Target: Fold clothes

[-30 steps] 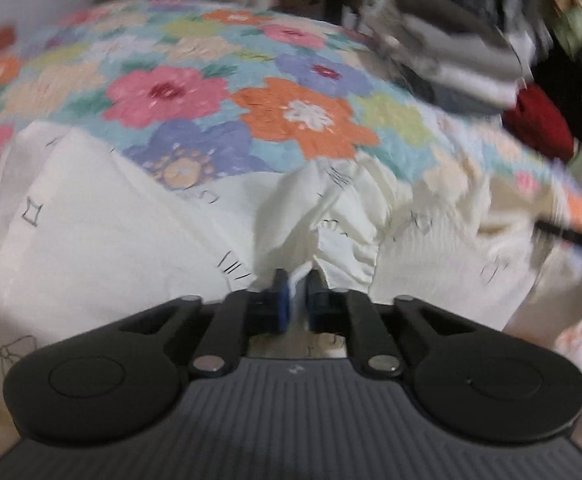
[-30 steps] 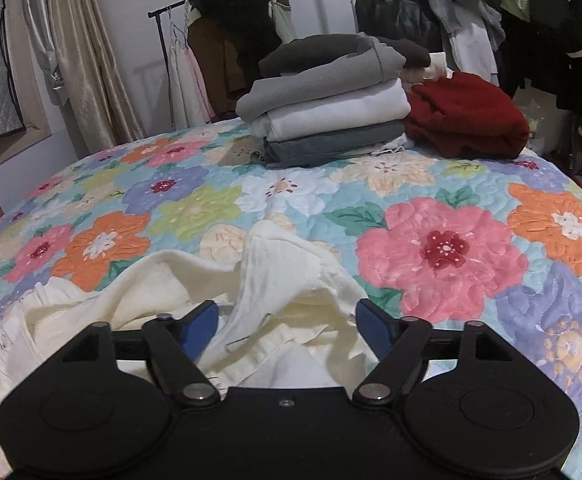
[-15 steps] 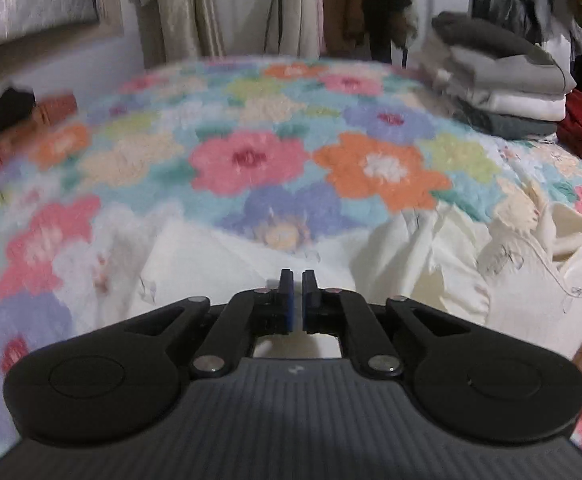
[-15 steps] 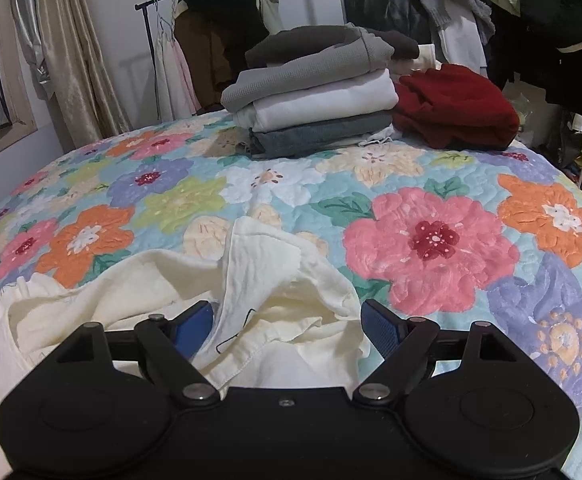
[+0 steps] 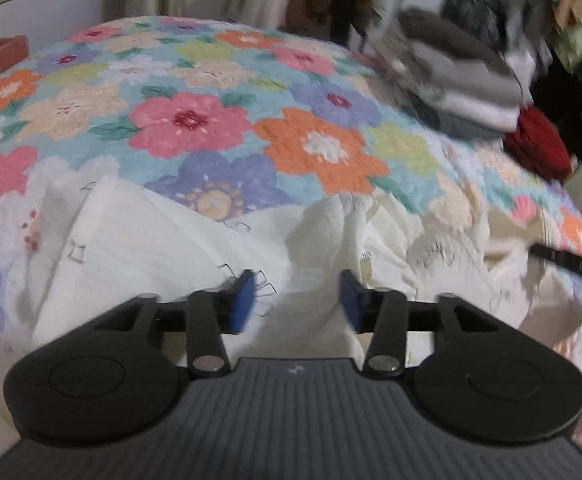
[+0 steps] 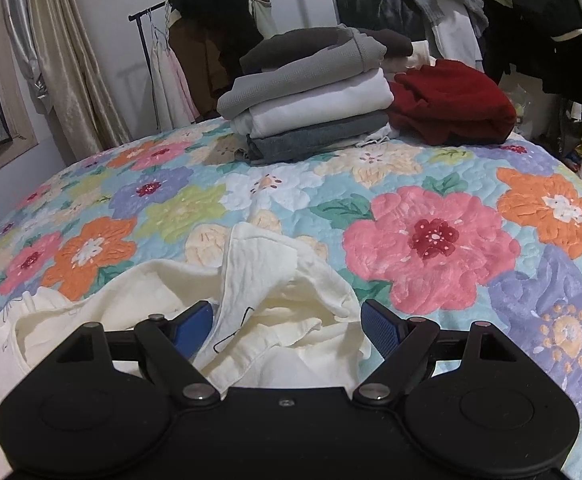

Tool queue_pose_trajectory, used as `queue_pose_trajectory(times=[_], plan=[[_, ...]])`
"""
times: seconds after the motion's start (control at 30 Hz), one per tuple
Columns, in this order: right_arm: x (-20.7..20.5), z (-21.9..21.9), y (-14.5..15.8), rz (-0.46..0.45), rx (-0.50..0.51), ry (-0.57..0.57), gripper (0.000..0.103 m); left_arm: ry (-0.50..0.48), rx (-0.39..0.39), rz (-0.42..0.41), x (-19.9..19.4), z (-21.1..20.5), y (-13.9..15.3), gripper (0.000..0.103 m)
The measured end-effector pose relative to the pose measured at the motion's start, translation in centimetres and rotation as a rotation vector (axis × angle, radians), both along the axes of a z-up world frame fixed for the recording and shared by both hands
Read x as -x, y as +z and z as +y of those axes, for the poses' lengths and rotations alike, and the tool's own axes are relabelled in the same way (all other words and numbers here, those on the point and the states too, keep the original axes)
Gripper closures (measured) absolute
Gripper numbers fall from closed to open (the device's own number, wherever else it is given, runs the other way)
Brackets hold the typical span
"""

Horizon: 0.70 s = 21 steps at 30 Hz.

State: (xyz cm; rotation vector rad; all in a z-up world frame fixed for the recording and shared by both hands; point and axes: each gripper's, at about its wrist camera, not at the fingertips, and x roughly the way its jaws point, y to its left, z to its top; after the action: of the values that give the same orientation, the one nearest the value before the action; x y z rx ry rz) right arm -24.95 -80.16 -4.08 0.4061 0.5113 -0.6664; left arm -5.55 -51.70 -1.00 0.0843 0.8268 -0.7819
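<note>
our left gripper [image 5: 297,298] hangs open over the cream garment [image 5: 163,248], gripping nothing; our right gripper [image 6: 287,326] gapes wide around its bunched folds (touching unclear). it lies rumpled on the floral quilt [image 6: 431,236], folded stack [image 6: 311,108] beyond.

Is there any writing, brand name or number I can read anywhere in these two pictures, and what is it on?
No readable text in either view.
Cream garment: thin black line doodles, drawings and not letters.
Left gripper: a tiny pale mark on its grey body, too small to read.
Right gripper: plain black, no label.
Floral quilt, folded stack, red garment: no writing visible.
</note>
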Motion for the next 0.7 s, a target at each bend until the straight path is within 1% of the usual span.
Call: queue_pose_trajectory(times=[0.03,0.1,0.2,0.27,0.3,0.4,0.47,0.5,0.57,0.6,0.63,0.67,0.7], plan=[[0.0,0.0,0.0,-0.002,0.003,-0.001,0.018,-0.015,-0.009,-0.004,0.1,-0.2,0.0,0.039],[0.1,0.1,0.1,-0.007,0.008,-0.003,0.018,-0.05,-0.01,-0.024,0.7,-0.6,0.0,0.038],[0.2,0.0,0.2,-0.018,0.008,-0.008,0.018,-0.065,-0.011,-0.046,1.4,-1.0,-0.1,0.04],[0.4,-0.1,0.3,-0.031,0.008,-0.012,0.018,-0.067,-0.02,-0.05,1.5,-1.2,-0.4,0.061],[0.4,-0.1,0.3,-0.036,0.007,-0.012,0.018,-0.068,-0.026,-0.054,1.6,-1.3,-0.6,0.081],[0.6,-0.1,0.6,-0.04,0.009,-0.006,0.018,-0.09,-0.036,-0.068,1.7,-1.4,-0.9,0.093],[0.9,0.1,1.3,-0.032,0.029,0.01,0.018,-0.108,-0.039,-0.078,1.7,-1.4,-1.0,0.093],[1.2,0.0,1.6,-0.042,0.037,0.023,0.018,-0.119,-0.038,-0.08,1.6,-1.4,-1.1,0.093],[1.3,-0.6,1.9,-0.05,0.007,0.074,0.018,-0.143,-0.042,-0.079,1.4,-1.5,-1.4,0.091],[1.1,-1.0,1.9,-0.048,-0.017,0.103,0.018,-0.146,-0.051,-0.072,1.3,-1.7,-1.7,0.084],[0.9,-1.4,1.8,-0.043,-0.039,0.127,0.018,-0.15,-0.058,-0.054,1.0,-1.9,-2.3,0.063],[0.4,-1.7,1.3,-0.028,-0.057,0.138,0.018,-0.154,-0.065,-0.036,0.8,-2.2,-2.8,0.055],[0.0,-1.9,0.8,-0.012,-0.075,0.149,0.018,-0.154,-0.073,-0.022,0.6,-2.5,-3.3,0.055]])
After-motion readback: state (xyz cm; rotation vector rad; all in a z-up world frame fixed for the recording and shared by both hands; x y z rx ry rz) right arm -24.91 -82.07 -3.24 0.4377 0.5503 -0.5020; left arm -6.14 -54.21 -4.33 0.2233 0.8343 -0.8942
